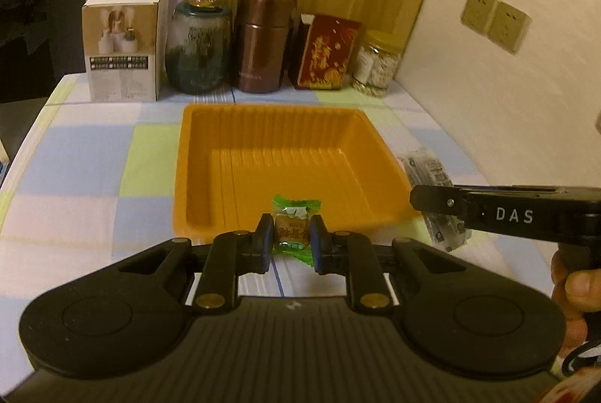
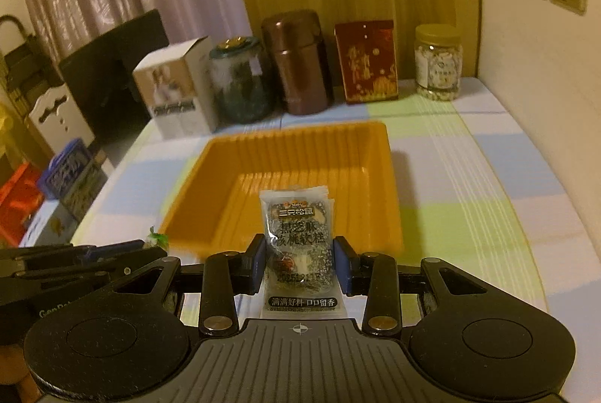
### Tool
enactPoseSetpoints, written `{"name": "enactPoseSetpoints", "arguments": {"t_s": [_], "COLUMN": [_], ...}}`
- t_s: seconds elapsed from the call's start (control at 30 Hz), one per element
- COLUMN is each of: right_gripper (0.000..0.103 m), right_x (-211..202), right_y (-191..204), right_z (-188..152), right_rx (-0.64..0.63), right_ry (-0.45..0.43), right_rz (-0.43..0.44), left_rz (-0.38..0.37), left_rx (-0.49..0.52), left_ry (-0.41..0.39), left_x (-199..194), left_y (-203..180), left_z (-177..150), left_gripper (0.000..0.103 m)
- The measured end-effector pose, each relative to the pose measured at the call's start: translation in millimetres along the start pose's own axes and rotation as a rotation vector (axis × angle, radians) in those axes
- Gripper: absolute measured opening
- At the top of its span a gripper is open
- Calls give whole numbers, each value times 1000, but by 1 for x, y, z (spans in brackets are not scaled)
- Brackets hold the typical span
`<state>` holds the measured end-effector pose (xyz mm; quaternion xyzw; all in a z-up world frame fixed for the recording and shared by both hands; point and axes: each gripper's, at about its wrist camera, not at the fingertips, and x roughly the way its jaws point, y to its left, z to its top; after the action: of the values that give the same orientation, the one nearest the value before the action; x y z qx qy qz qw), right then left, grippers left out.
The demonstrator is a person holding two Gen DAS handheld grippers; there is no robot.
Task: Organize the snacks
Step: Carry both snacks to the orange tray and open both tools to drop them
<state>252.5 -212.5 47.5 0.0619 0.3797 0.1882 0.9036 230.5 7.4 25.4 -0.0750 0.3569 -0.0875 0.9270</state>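
An empty orange tray [image 1: 195, 155] [image 2: 390, 177] lies in the middle of the checked tablecloth. My left gripper [image 1: 292, 237] is shut on a small green-wrapped candy [image 1: 295, 228], held just short of the tray's near rim. My right gripper [image 2: 300, 264] is shut on a dark sesame-walnut cake packet [image 2: 296, 234], which stands upright between the blue pads above the near edge of the tray. In the left wrist view the right gripper's fingers [image 1: 439, 202] reach in from the right with the packet [image 1: 432, 170] below them. The left gripper's fingers [image 2: 94, 252] and the candy [image 2: 156, 237] show at the left of the right wrist view.
Along the back of the table stand a white box [image 1: 124, 50], a dark glazed jar [image 1: 197, 46], a brown canister [image 1: 263, 42], a red tin [image 1: 325, 52] and a clear jar with a yellow lid [image 1: 377, 63]. A wall with sockets [image 1: 496, 20] is at the right. A black chair [image 1: 41, 23] stands at the left.
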Motion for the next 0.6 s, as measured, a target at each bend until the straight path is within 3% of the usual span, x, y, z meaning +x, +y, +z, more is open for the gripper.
{"name": "enactPoseSetpoints", "arguments": {"t_s": [0.27,0.5,0.6], "right_gripper": [38,38,38], "right_x": [52,82,88], "right_y": [-8,-13,-15], "right_z": [42,43,41], "right_rx": [53,57,68], "right_ry": [22,49,55], "right_rz": [6,-16,-17], "left_rz": [-1,4,12], "left_rx": [-53,-67,-81], "left_ry": [5,32,38], "left_x": [51,82,90], "left_y": [25,32,35], "left_z": [38,41,39], "left_gripper": [18,18,34]}}
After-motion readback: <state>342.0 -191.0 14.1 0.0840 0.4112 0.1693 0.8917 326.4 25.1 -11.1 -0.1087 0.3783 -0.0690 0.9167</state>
